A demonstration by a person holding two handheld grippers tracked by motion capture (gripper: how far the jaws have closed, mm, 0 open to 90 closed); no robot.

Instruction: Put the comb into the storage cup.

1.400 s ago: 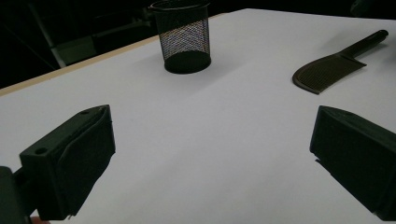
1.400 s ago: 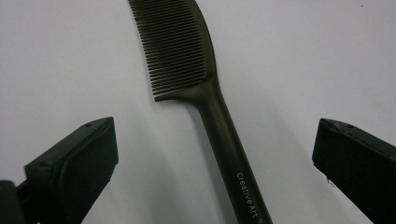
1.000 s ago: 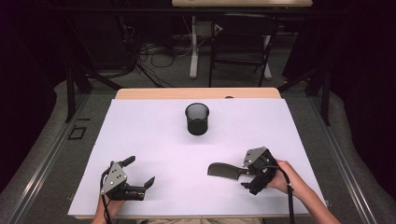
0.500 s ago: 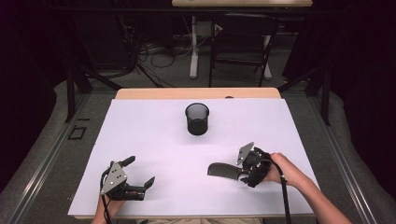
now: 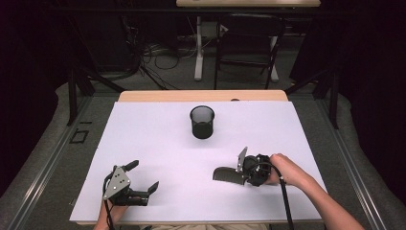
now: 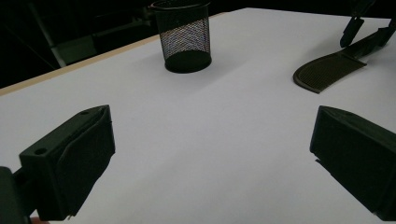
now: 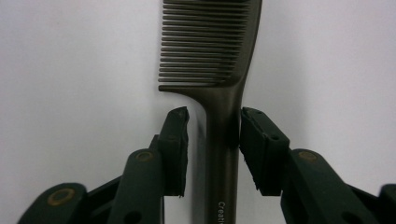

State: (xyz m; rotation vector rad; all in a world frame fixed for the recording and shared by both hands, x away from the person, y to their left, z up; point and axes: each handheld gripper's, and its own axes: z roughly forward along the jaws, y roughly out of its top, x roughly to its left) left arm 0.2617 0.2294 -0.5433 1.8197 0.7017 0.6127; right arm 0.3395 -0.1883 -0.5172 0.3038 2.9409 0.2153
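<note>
A dark comb (image 5: pixel 226 175) (image 7: pixel 210 46) lies flat on the white table (image 5: pixel 158 134) at the front right, teeth end to the left. My right gripper (image 5: pixel 238 175) (image 7: pixel 214 140) straddles its handle. Its jaws have just been closing, with the handle between them. One pad (image 7: pixel 256 149) is against the handle, and a narrow gap is left at the other pad (image 7: pixel 176 154). My left gripper (image 5: pixel 142 175) (image 6: pixel 210 154) rests at the front left, open wide with nothing between its jaws. The comb (image 6: pixel 327 70) also shows off to the right in the left gripper view.
A black mesh cup (image 5: pixel 202 122) (image 6: pixel 184 35) stands upright at the middle of the table, toward the back. A chair and a desk leg stand on the floor beyond the far edge.
The right gripper has slid left along the table onto the comb's handle, and its jaws have narrowed around it. The left gripper, the comb and the cup have not moved.
</note>
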